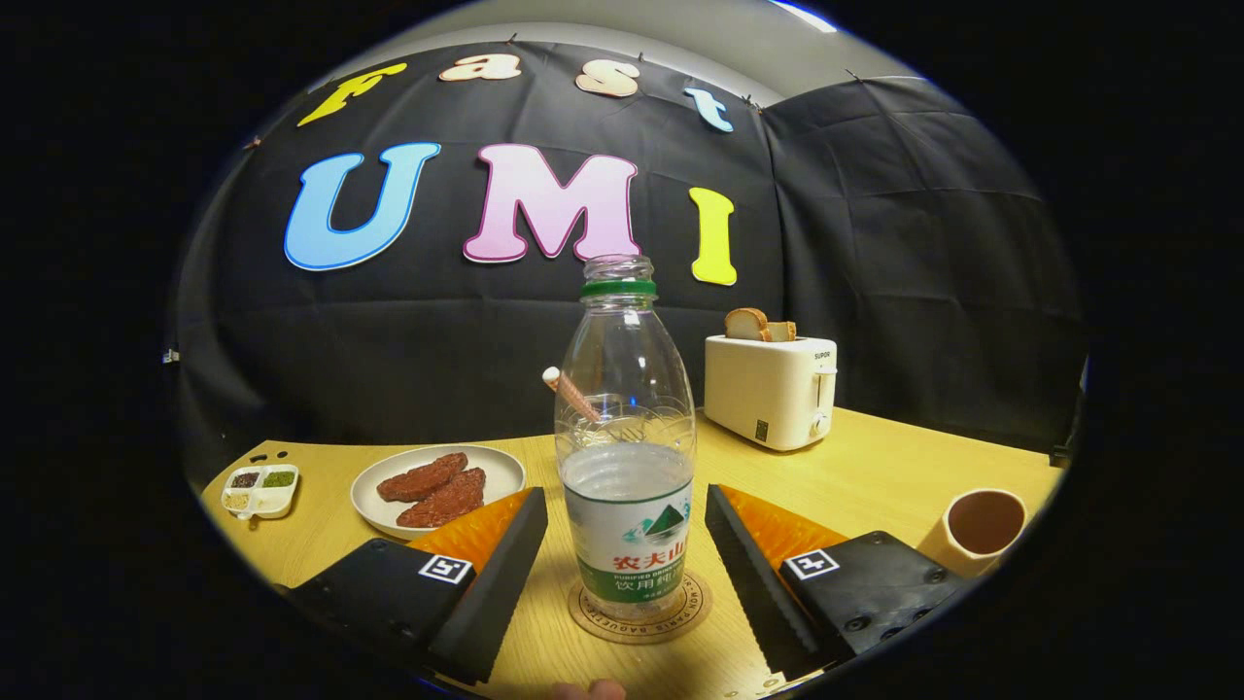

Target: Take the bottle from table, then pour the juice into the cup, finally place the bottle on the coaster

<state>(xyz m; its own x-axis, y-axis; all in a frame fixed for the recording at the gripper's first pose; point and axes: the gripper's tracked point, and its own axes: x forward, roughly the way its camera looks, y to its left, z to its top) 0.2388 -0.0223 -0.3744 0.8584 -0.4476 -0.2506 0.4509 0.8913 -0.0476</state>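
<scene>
A black cloth wall backs a pale wooden desk (855,476) in the booth. On the desk, the bottle (625,437) stands upright on a round coaster (680,611), uncapped, with a green ring at its neck and clear liquid filling roughly its lower half. The hand-held gripper (627,564) has its two fingers spread wide apart, one on each side of the bottle's lower part, with a visible gap on both sides so neither finger (496,574) touches it. Off to the right, beyond the right finger, sits a cup (982,530) with a dark inside. Behind the bottle to the right is a cream toaster (773,389) with slices of bread (758,325) sticking out of the top. To the left, a plate (501,469) carries two brown patties (434,489), and farther left lies a small divided tray (260,489) of seasonings. A striped stick-like item (569,391) shows just behind the bottle.
</scene>
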